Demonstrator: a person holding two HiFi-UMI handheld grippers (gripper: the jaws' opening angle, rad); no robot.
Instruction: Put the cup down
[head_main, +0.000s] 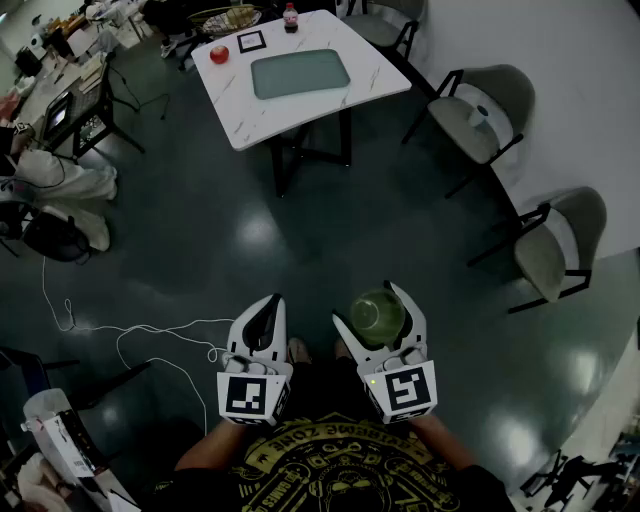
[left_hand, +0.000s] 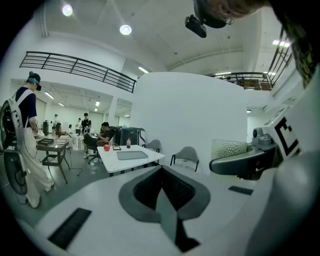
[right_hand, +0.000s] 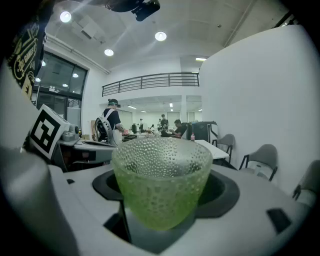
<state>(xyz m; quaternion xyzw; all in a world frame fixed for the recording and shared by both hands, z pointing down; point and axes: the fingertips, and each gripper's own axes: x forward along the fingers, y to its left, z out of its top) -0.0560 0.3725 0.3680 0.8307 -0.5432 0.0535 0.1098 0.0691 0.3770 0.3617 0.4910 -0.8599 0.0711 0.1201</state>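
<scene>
A green glass cup (head_main: 378, 318) with a bumpy surface sits upright between the jaws of my right gripper (head_main: 372, 308), which is shut on it. In the right gripper view the cup (right_hand: 160, 182) fills the middle, held at its lower half by the dark pads. My left gripper (head_main: 267, 306) hangs beside it at the same height, shut with nothing in it. From the left gripper view (left_hand: 162, 172) the jaws meet, and the cup (left_hand: 229, 148) shows at the right. Both grippers are over the dark floor, well short of the white table (head_main: 235, 105).
On the table lie a grey-green tray (head_main: 300, 73), a red round object (head_main: 218, 53) and a small bottle (head_main: 291, 17). Grey chairs (head_main: 480, 120) (head_main: 560, 245) stand along the white wall at right. A white cable (head_main: 130, 330) trails on the floor at left. People and desks are at far left.
</scene>
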